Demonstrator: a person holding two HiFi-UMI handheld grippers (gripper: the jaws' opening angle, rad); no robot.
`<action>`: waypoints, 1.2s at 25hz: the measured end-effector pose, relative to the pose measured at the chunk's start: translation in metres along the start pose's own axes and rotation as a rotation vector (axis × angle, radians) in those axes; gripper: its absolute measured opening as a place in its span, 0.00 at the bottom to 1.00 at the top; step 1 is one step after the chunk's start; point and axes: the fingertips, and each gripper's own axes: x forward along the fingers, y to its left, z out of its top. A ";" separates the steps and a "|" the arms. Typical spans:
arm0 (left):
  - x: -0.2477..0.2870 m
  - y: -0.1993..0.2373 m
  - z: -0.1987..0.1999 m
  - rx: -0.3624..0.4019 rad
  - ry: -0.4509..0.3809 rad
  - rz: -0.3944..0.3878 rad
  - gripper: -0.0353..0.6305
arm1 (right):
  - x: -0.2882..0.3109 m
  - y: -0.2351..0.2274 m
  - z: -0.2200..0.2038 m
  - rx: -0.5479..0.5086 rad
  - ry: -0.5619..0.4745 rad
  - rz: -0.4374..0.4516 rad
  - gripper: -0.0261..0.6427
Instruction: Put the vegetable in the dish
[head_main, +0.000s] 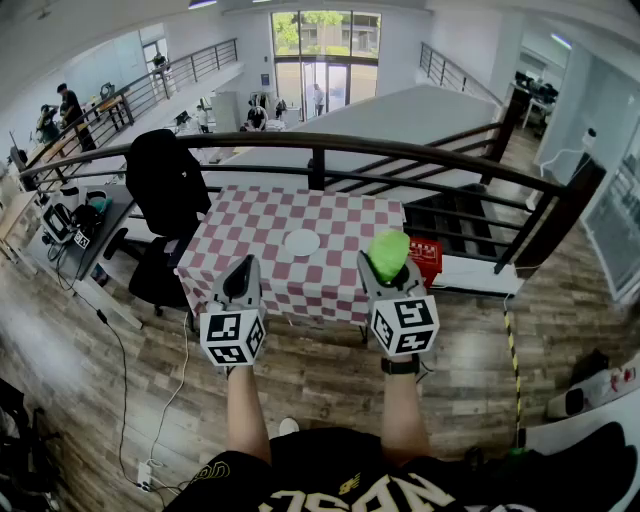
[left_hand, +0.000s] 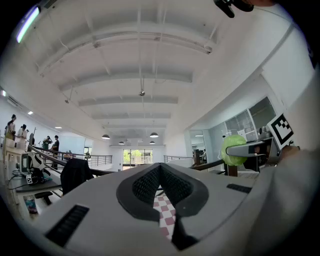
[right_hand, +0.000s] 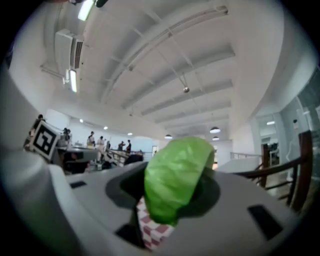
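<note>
A green leafy vegetable (head_main: 388, 252) is clamped in my right gripper (head_main: 389, 262), which I hold raised near the front right edge of the checkered table. In the right gripper view the vegetable (right_hand: 176, 177) fills the space between the jaws of the right gripper (right_hand: 172, 192). A small white dish (head_main: 301, 241) sits near the middle of the table, left of and beyond the vegetable. My left gripper (head_main: 240, 277) is shut with nothing in it, raised near the table's front left edge. From the left gripper view the left gripper (left_hand: 161, 186) shows closed jaws, with the vegetable (left_hand: 232, 149) off to the right.
The red-and-white checkered table (head_main: 260, 225) stands against a dark railing (head_main: 400, 150). A black office chair (head_main: 165, 185) is at its left, a red box (head_main: 427, 258) at its right edge. Wooden floor lies below; desks and people are at far left.
</note>
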 end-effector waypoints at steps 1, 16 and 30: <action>0.000 -0.004 0.000 0.001 0.002 0.000 0.08 | -0.001 -0.001 -0.001 0.000 0.002 0.005 0.29; -0.003 -0.041 -0.050 0.006 0.098 -0.014 0.08 | -0.012 -0.013 -0.043 0.085 0.037 0.042 0.29; 0.175 0.059 -0.064 -0.024 0.057 -0.056 0.08 | 0.162 -0.034 -0.044 0.032 0.059 0.037 0.29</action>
